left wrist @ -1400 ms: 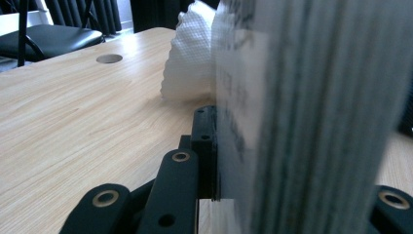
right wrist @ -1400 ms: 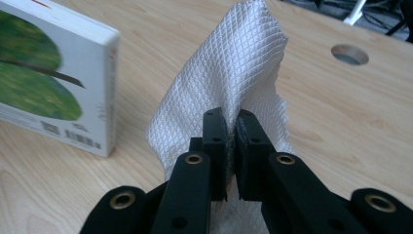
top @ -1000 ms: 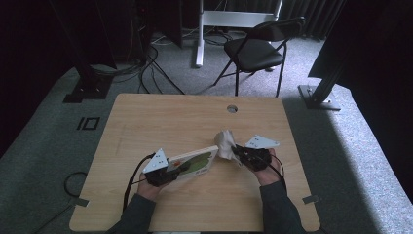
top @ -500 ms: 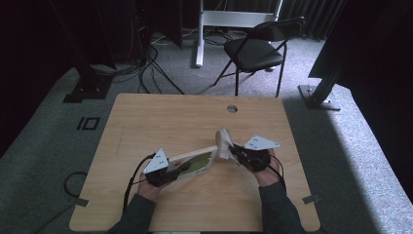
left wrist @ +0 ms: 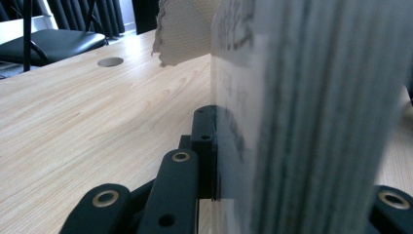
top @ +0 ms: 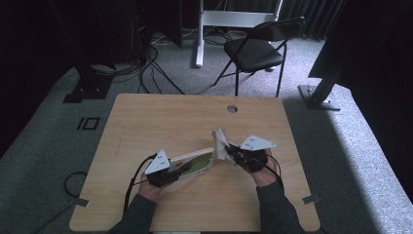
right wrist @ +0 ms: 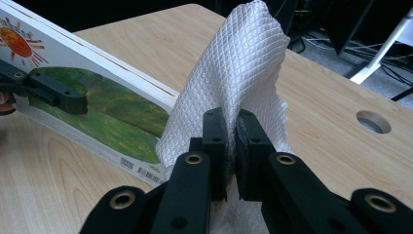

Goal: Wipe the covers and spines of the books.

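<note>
The board book (top: 195, 163) is clamped tilted above the near worktop (top: 146, 122) by the left gripper (top: 176, 171), with a paper towel (top: 220, 142) pinched in the closed right gripper (top: 233, 152) at its far-right end. If the wipe is pushed too hard, the book could probably get twisted out of the clamp, or the thin towel torn.

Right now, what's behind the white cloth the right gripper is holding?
Behind the white cloth lies the far end of the book, its green cover partly showing. The cloth covers that end's corner, so contact cannot be told.

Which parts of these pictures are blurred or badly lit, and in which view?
Left gripper view: the book sits so close that its page edges smear out of focus, while the table stays sharp. Right gripper view: the cloth weave is crisp. High view: the table is lit, the surrounding room dark.
</note>
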`<state>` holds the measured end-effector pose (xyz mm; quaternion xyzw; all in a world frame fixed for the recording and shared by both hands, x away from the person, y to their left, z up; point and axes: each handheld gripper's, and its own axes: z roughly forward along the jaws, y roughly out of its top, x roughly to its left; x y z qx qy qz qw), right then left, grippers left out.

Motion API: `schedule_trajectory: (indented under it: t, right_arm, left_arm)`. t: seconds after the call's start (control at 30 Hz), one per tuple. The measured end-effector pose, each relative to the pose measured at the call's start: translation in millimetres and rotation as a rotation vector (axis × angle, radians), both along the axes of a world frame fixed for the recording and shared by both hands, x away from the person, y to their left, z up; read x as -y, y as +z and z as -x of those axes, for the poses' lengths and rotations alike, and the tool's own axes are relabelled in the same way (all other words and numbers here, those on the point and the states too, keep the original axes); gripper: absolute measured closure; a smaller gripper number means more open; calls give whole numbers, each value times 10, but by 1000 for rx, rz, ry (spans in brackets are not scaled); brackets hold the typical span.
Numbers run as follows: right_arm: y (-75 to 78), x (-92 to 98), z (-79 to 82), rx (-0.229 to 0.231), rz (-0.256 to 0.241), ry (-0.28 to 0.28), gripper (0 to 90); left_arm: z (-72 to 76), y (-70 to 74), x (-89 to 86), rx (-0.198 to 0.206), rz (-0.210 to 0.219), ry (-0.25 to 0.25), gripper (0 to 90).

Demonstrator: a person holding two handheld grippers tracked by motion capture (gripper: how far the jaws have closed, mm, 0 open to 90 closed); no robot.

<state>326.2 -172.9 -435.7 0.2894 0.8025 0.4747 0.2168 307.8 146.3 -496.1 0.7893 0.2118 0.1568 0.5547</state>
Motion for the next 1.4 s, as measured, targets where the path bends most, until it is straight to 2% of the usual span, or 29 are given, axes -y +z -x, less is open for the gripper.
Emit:
schedule_trajectory:
  t: [0.3, 0.57, 0.63, 1.13, 1.17, 1.33, 1.4]
  right_arm:
    - [8, -69, -15, -16, 27, -9, 845]
    - [22, -182, -15, -24, 55, 25, 846]
    - [25, -254, -10, -30, 59, 51, 845]
    - [59, -382, 15, -26, 41, 113, 845]
    - [51, -374, -6, -33, 35, 112, 799]
    - [44, -366, -24, -34, 22, 112, 731]
    - [45, -349, -37, -48, 0, 107, 708]
  left_arm:
    - [14, 15, 18, 14, -9, -2, 781]
    - [23, 24, 44, 20, -12, -7, 781]
    - [25, 24, 48, 21, -14, -8, 781]
    - [37, 31, 70, 31, -28, -5, 781]
    - [44, 38, 79, 37, -32, -4, 781]
    - [52, 43, 86, 37, -27, -8, 782]
    - [55, 48, 80, 43, -23, -10, 782]
